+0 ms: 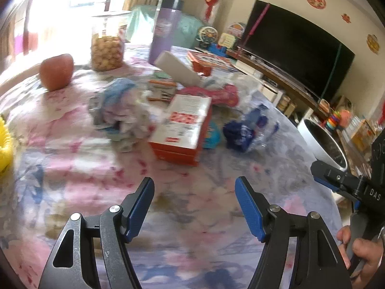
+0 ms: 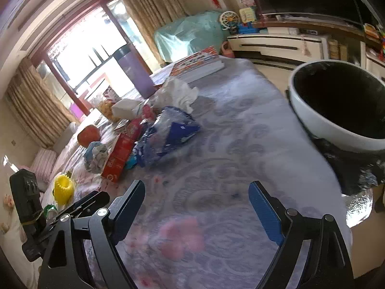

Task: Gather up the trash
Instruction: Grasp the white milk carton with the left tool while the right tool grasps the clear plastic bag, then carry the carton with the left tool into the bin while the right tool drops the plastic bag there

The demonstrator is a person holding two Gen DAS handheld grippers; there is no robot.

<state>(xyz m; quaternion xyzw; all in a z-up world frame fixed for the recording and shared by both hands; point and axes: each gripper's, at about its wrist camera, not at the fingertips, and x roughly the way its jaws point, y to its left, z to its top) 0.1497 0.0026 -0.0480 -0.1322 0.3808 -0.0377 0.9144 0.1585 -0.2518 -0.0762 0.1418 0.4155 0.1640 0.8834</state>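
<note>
Trash lies mid-table on a floral cloth: a crumpled blue-and-clear plastic wrapper (image 1: 250,130) (image 2: 166,134), a crumpled blue-white paper wad (image 1: 120,110) (image 2: 96,156), white tissue (image 2: 178,94) and a pink wrapper (image 1: 223,96). A white bin with a black liner (image 1: 322,142) (image 2: 336,106) stands off the table's right edge. My left gripper (image 1: 195,207) is open and empty, hovering over bare cloth short of the trash. My right gripper (image 2: 197,207) is open and empty, with the bin to its right; it also shows in the left wrist view (image 1: 336,180).
A red-and-white box (image 1: 185,130) (image 2: 120,154) lies between the wad and the wrapper. An apple (image 1: 56,71), a snack jar (image 1: 107,45), a purple flask (image 1: 166,29), a yellow cup (image 2: 62,187) and books (image 2: 197,62) also sit on the table. A TV (image 1: 296,48) stands behind.
</note>
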